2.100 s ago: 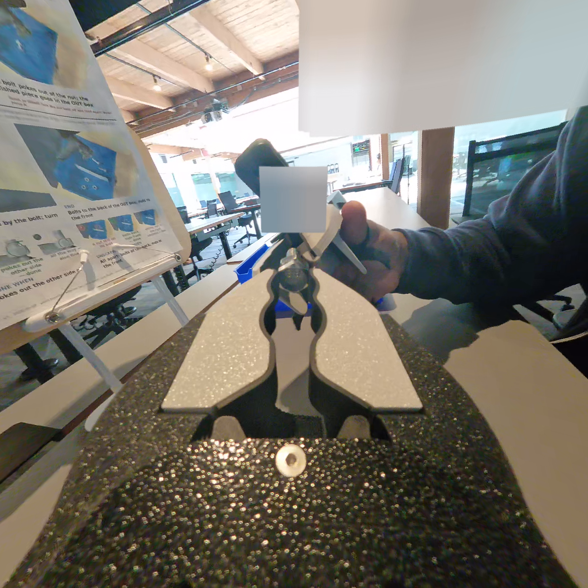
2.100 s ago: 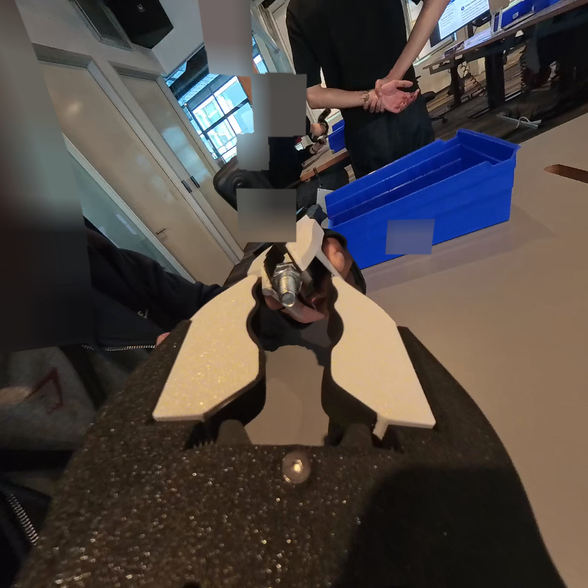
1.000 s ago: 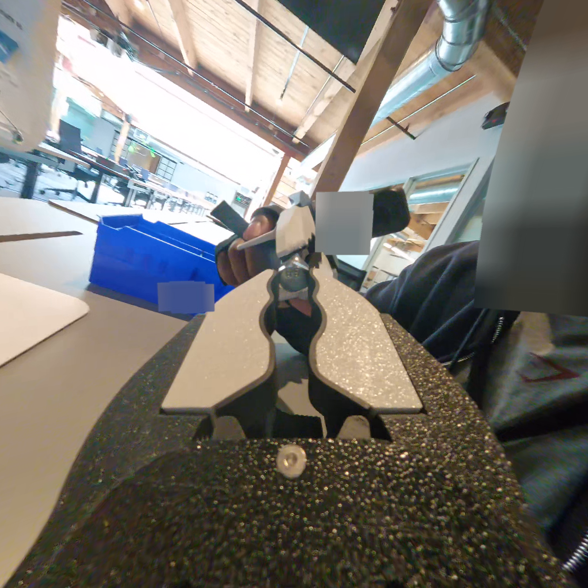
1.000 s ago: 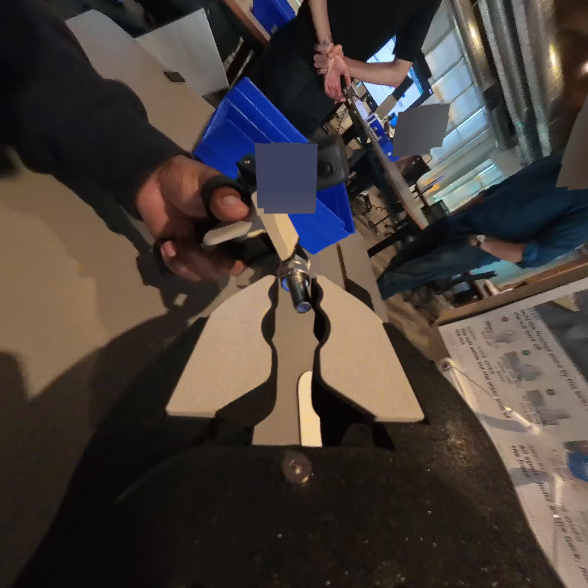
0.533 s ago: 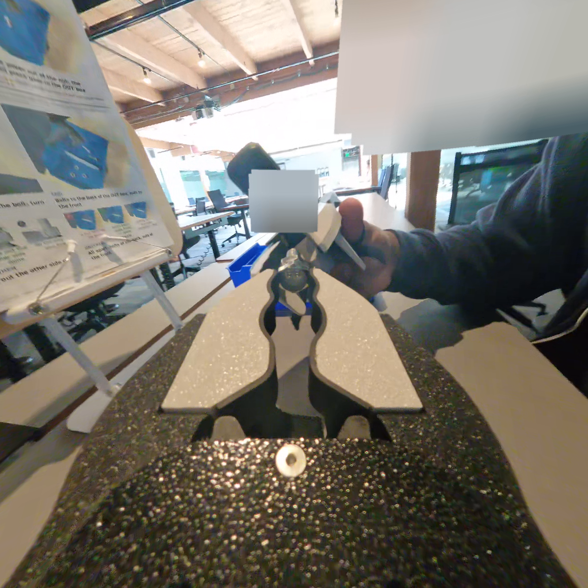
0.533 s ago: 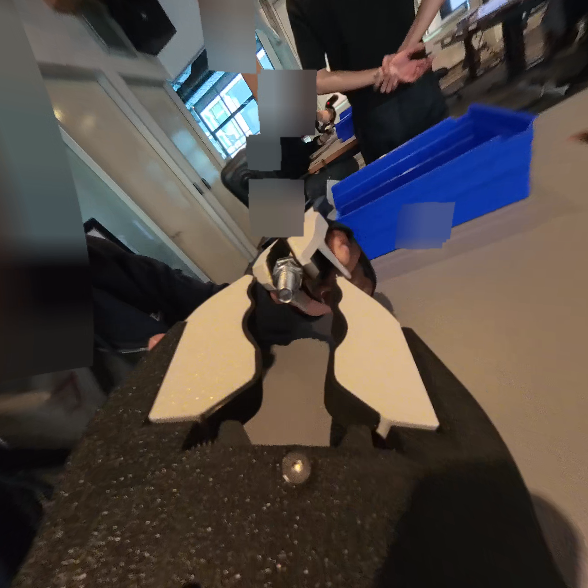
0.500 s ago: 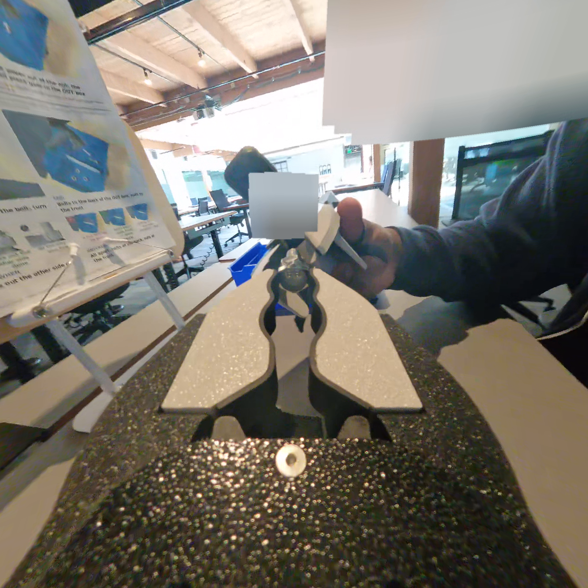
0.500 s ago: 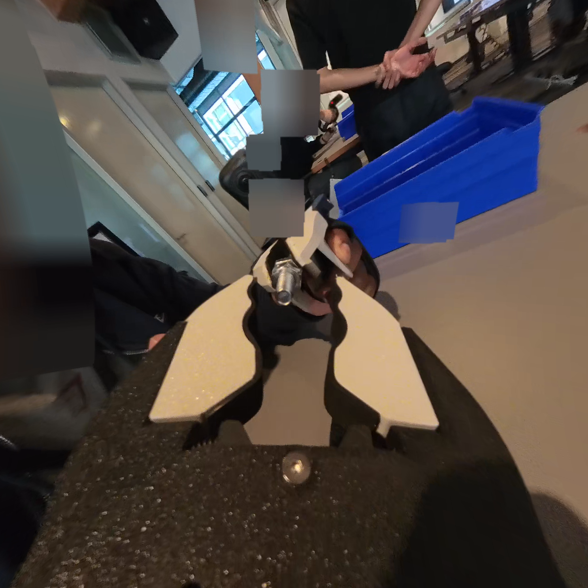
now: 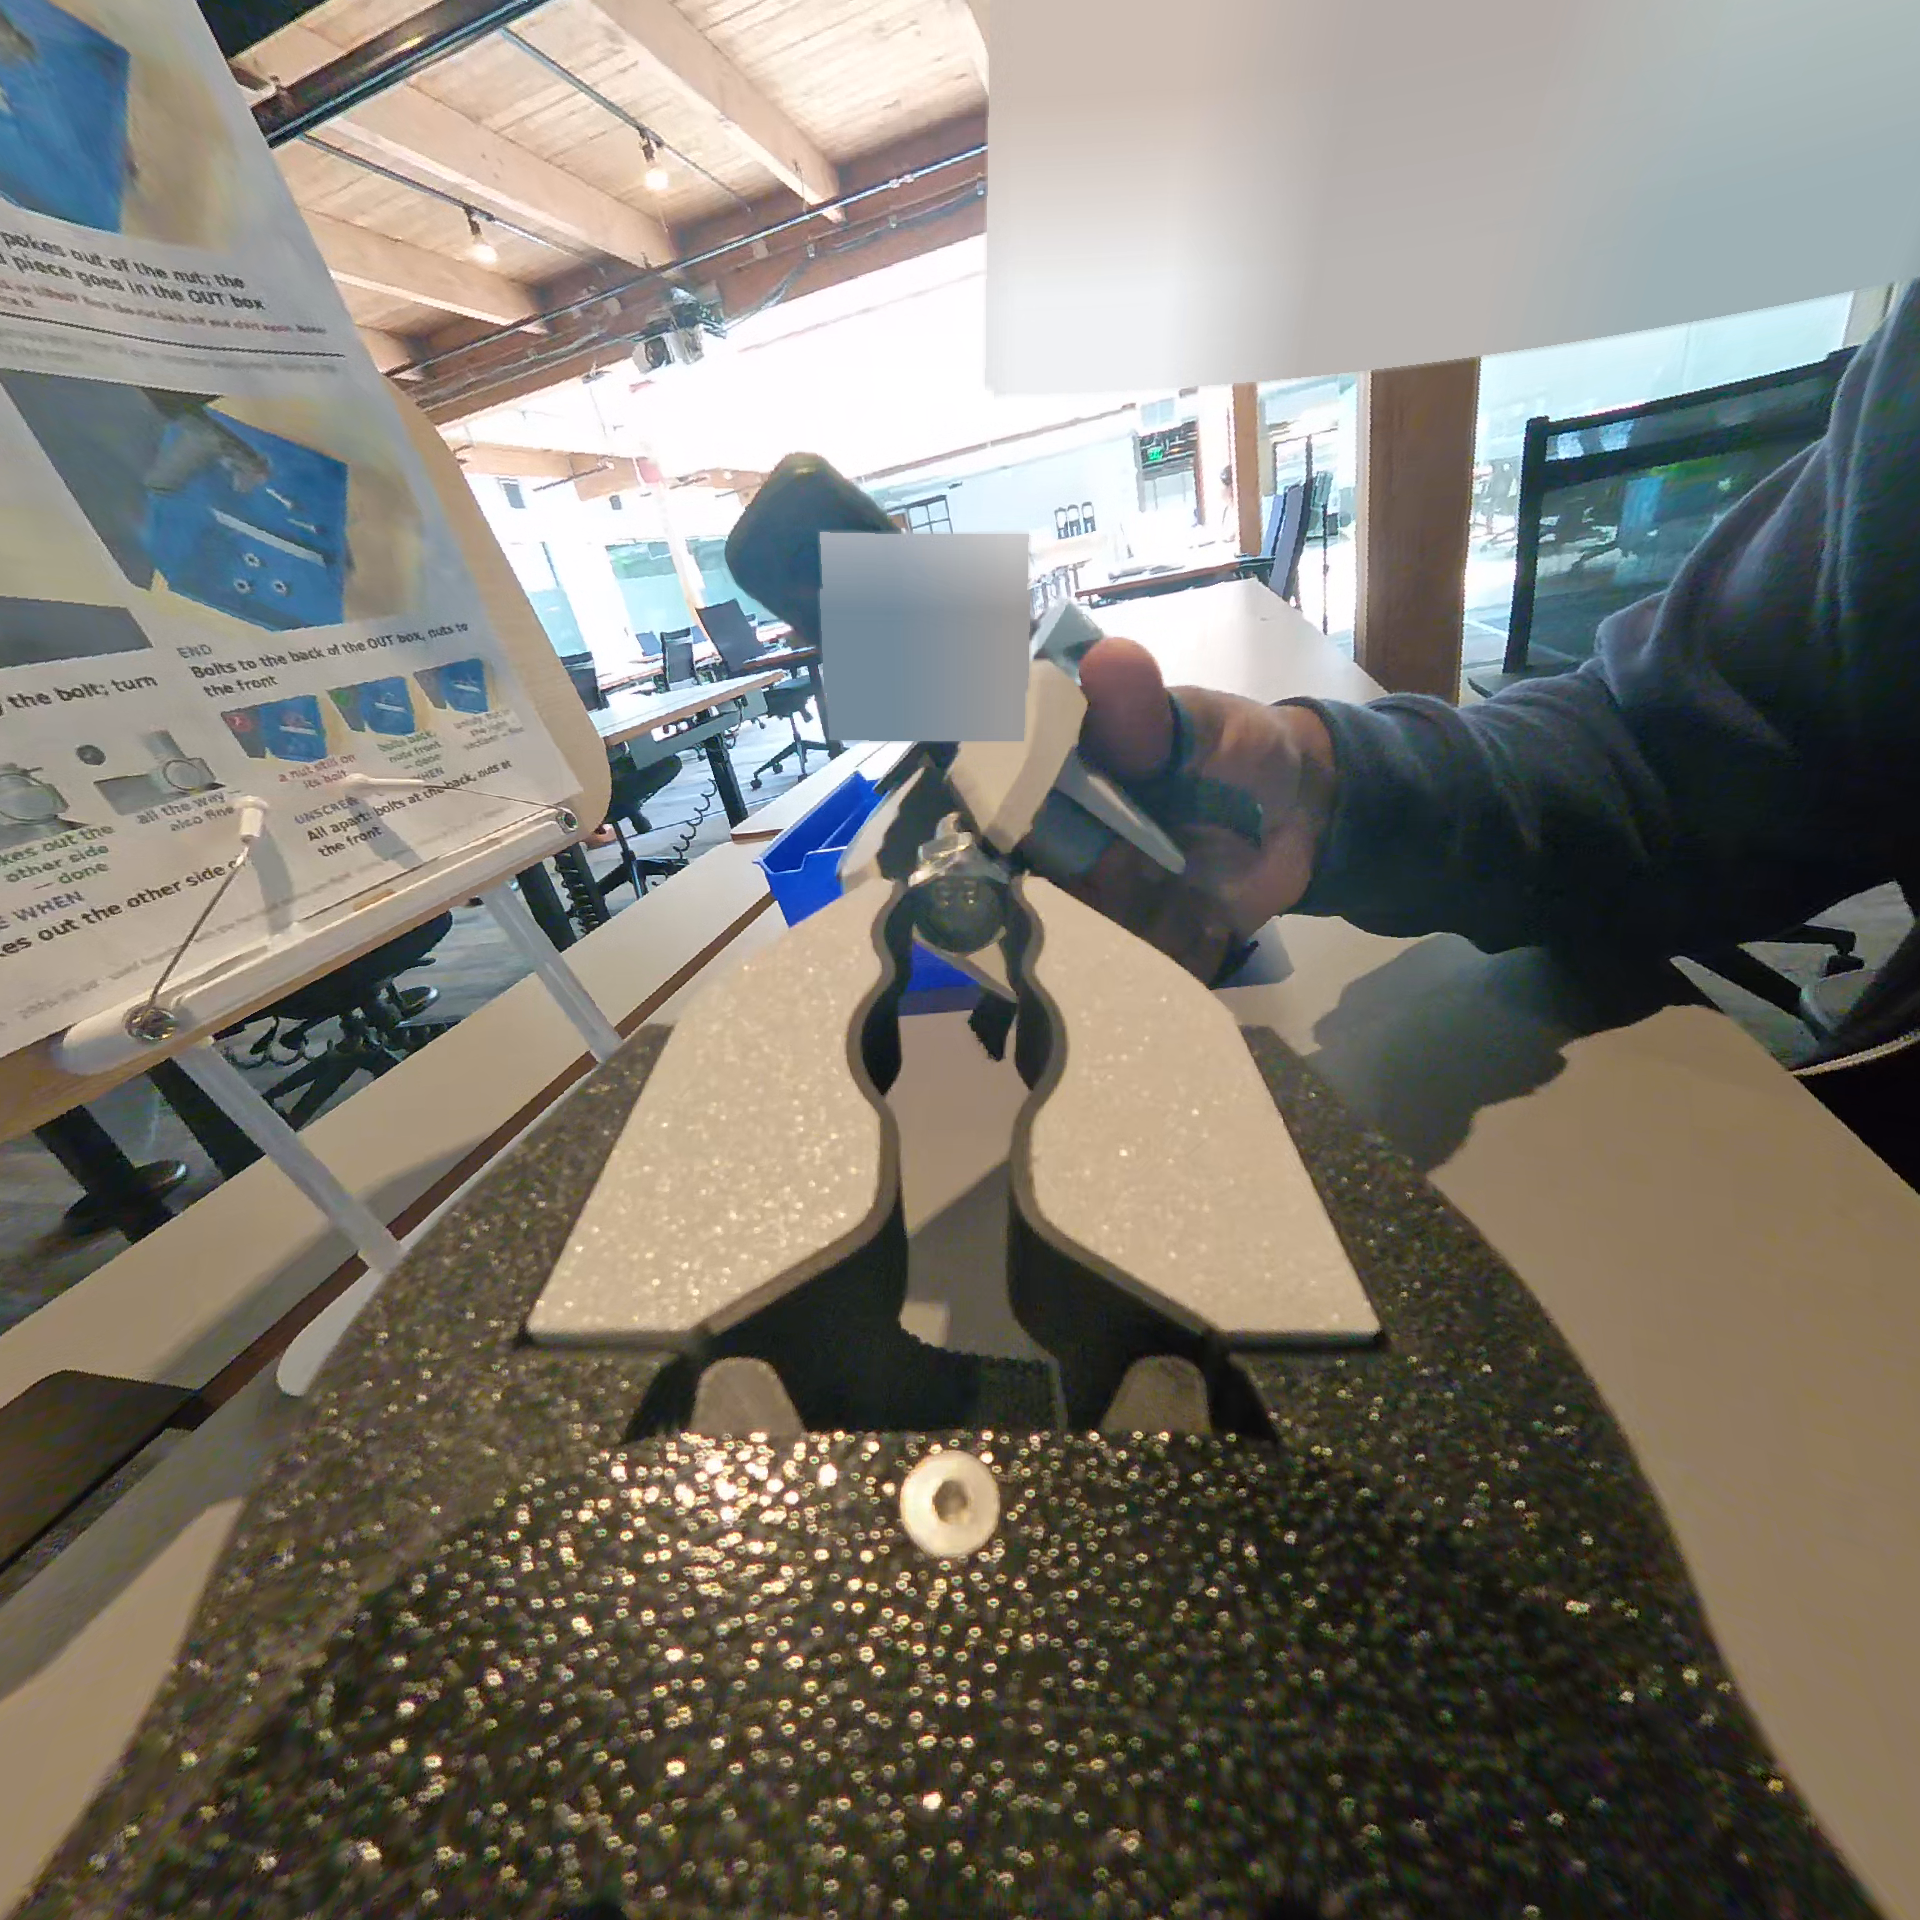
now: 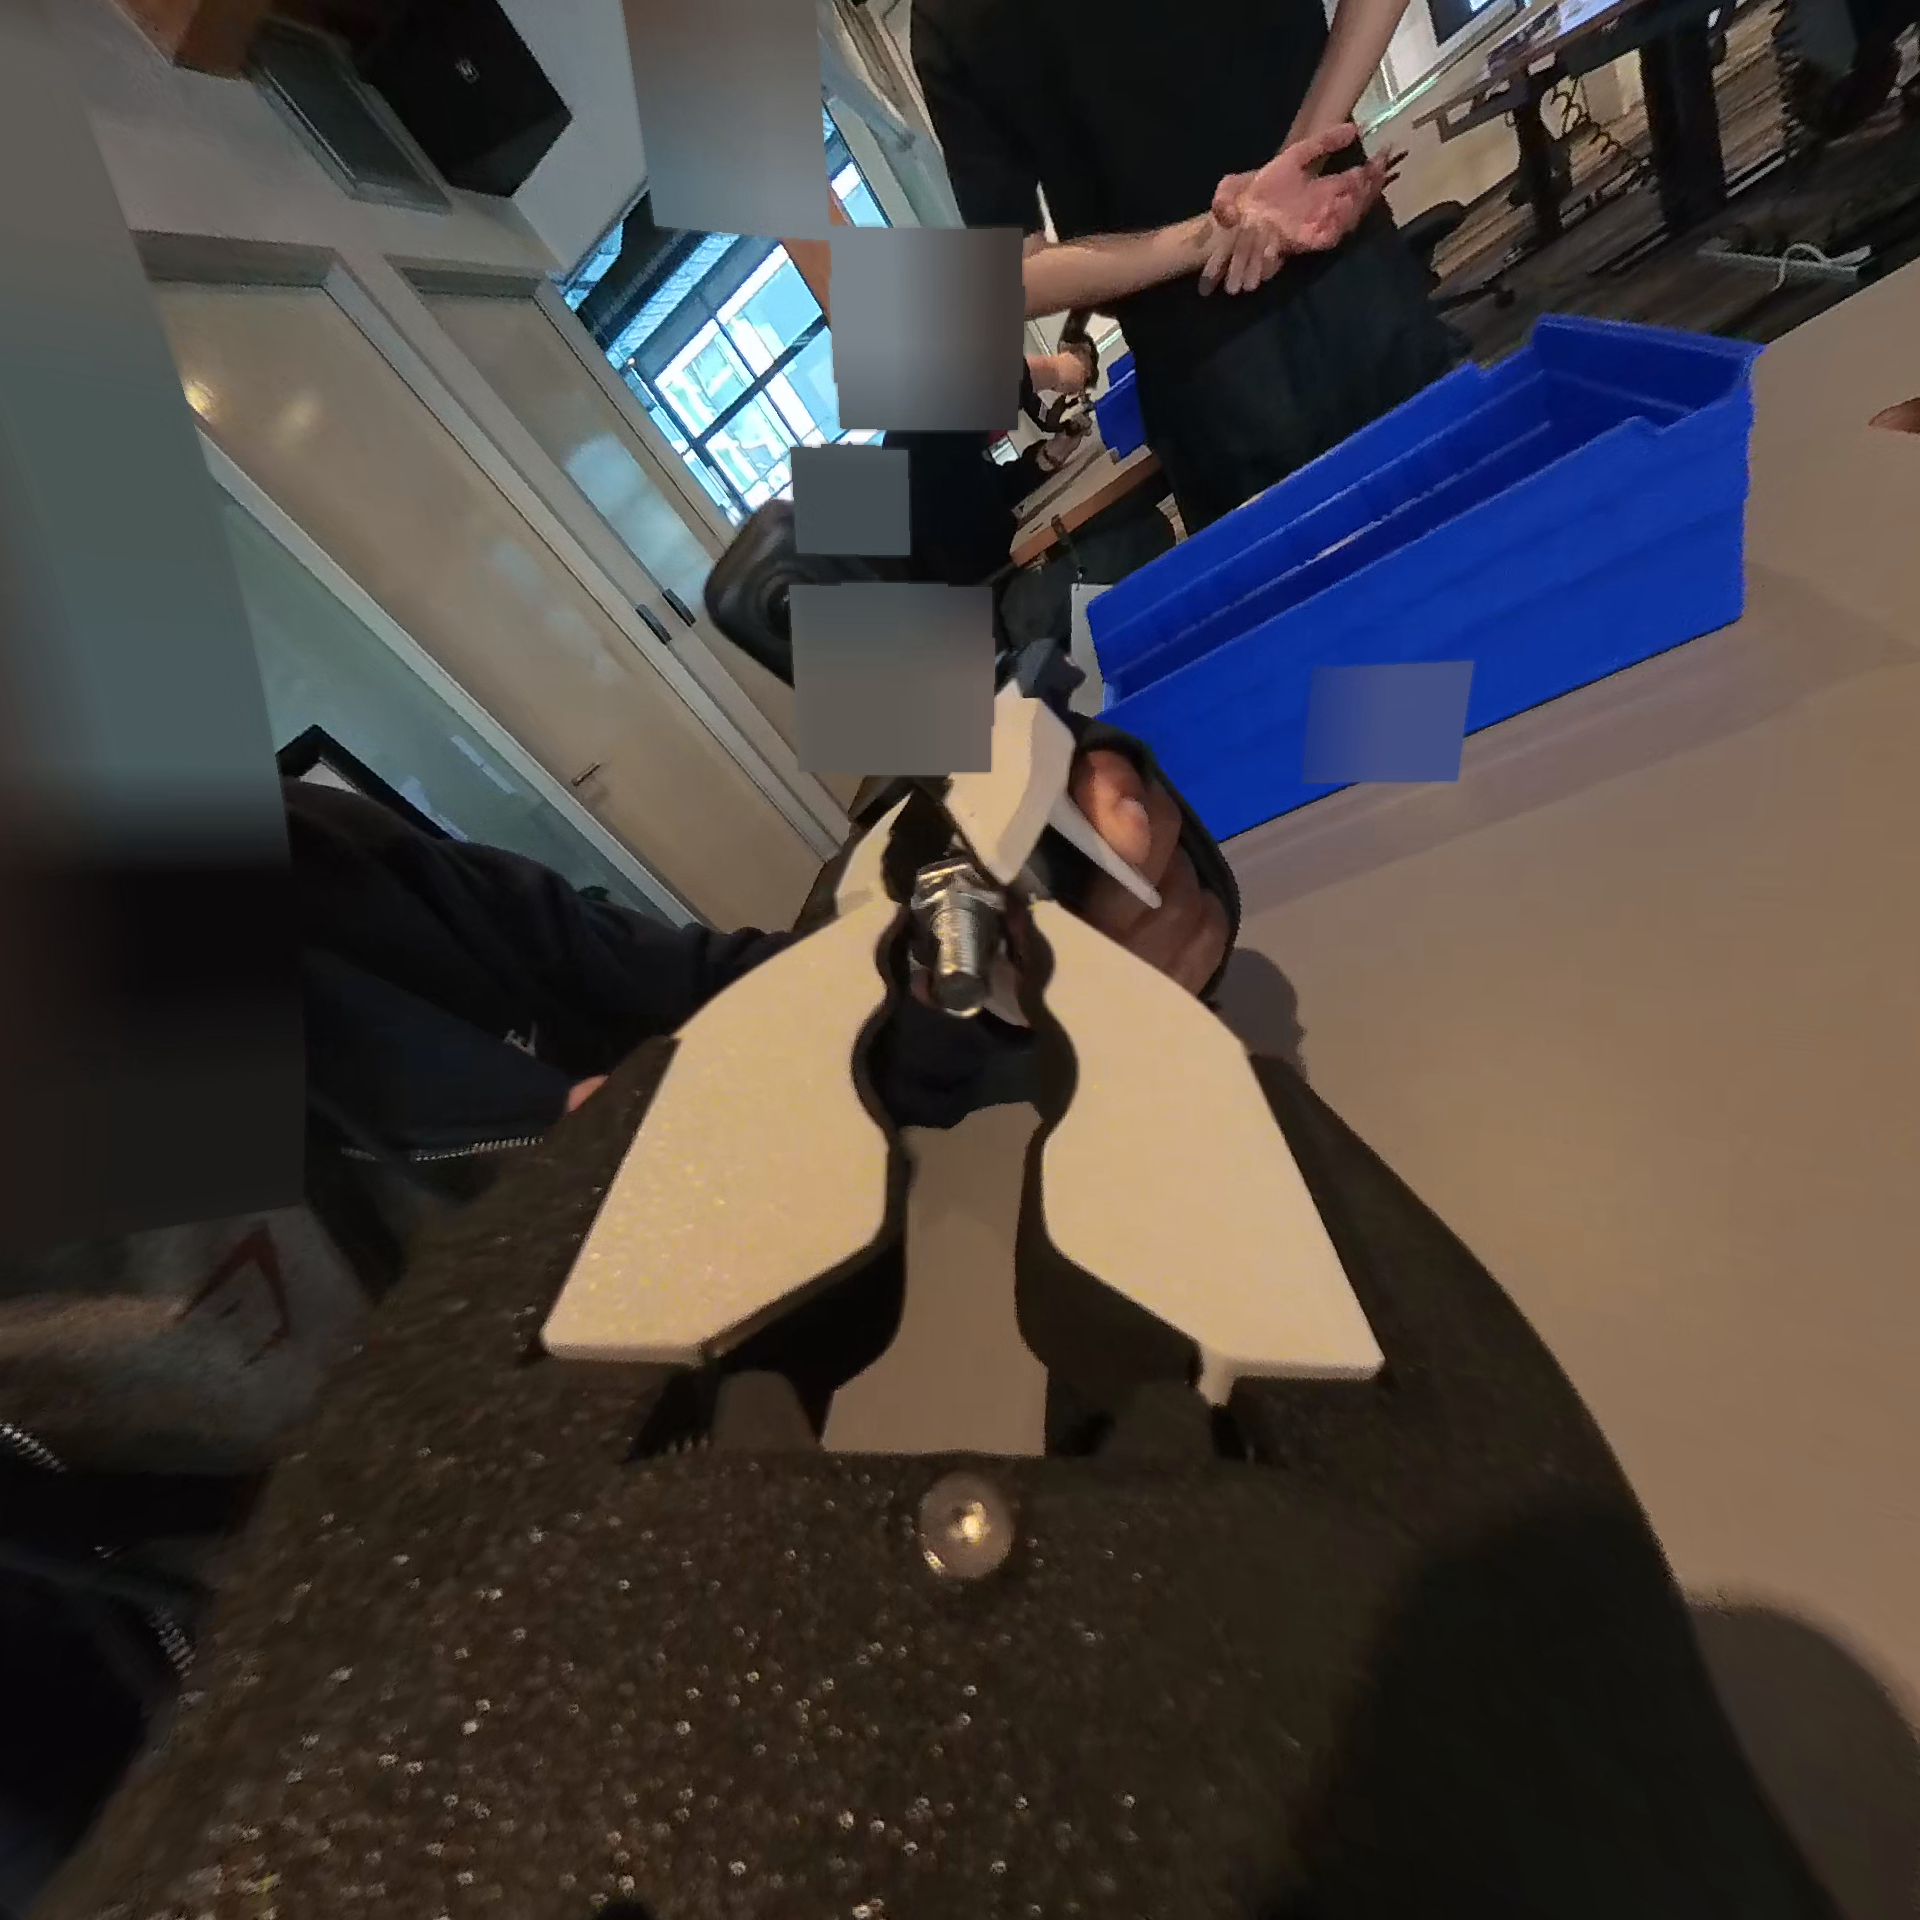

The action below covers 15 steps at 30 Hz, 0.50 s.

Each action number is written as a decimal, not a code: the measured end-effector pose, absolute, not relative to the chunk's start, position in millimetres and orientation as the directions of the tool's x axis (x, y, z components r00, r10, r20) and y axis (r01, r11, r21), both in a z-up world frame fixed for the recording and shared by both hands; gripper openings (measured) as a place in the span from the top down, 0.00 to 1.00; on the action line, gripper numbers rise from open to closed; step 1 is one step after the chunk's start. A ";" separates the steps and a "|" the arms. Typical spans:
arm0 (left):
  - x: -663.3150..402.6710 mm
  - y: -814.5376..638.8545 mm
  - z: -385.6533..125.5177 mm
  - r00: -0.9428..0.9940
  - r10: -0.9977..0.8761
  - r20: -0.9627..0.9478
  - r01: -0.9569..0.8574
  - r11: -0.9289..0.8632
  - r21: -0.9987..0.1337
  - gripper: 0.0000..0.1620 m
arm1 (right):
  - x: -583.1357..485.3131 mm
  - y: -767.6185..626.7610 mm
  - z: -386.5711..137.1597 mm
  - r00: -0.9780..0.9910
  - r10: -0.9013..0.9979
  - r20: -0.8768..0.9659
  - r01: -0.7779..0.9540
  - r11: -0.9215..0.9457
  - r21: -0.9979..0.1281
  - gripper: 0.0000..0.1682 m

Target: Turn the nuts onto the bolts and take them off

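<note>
Two grippers meet on one assembly held above the bench (image 10: 1558, 1039): your left gripper (image 9: 958, 914) has its fingers clamped on the bolt (image 9: 956, 912) head, and your right gripper (image 10: 961, 940) pinches the threaded shank, just behind the nut (image 10: 948, 889). If either grip slackens while you turn, I judge the bolt could drop. Beyond the bolt sits a blue bin (image 10: 1455, 582), with an instruction sheet (image 9: 187, 582) off to its side; nothing blocks you.
</note>
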<state>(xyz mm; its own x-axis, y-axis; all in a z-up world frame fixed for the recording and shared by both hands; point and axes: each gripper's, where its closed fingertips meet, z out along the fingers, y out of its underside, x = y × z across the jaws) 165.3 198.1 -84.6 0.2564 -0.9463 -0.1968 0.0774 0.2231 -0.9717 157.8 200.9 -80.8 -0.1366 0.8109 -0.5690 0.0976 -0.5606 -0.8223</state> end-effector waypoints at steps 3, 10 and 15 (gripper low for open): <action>165.2 199.2 -86.1 0.251 -0.951 -0.182 0.076 0.207 -0.975 0.90 | 157.9 201.0 -81.4 -0.118 0.837 -0.534 0.105 -0.524 -0.845 0.90; 167.8 197.8 -87.6 0.098 -0.993 0.066 0.192 -0.046 -0.980 0.90 | 160.5 199.9 -83.6 -0.072 0.969 -0.236 0.155 -0.223 -0.962 0.90; 170.9 193.9 -90.4 -0.121 -0.939 0.322 0.253 -0.342 -0.905 0.90 | 163.5 196.7 -87.8 -0.026 0.976 0.215 0.240 0.215 -0.947 0.90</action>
<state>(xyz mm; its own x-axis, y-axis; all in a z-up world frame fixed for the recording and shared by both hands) 170.9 193.9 -90.4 -0.1207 -0.9392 0.3215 0.2534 -0.3423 -0.9048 163.5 196.7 -87.8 -0.0259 0.9763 0.2148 0.2404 0.2146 -0.9466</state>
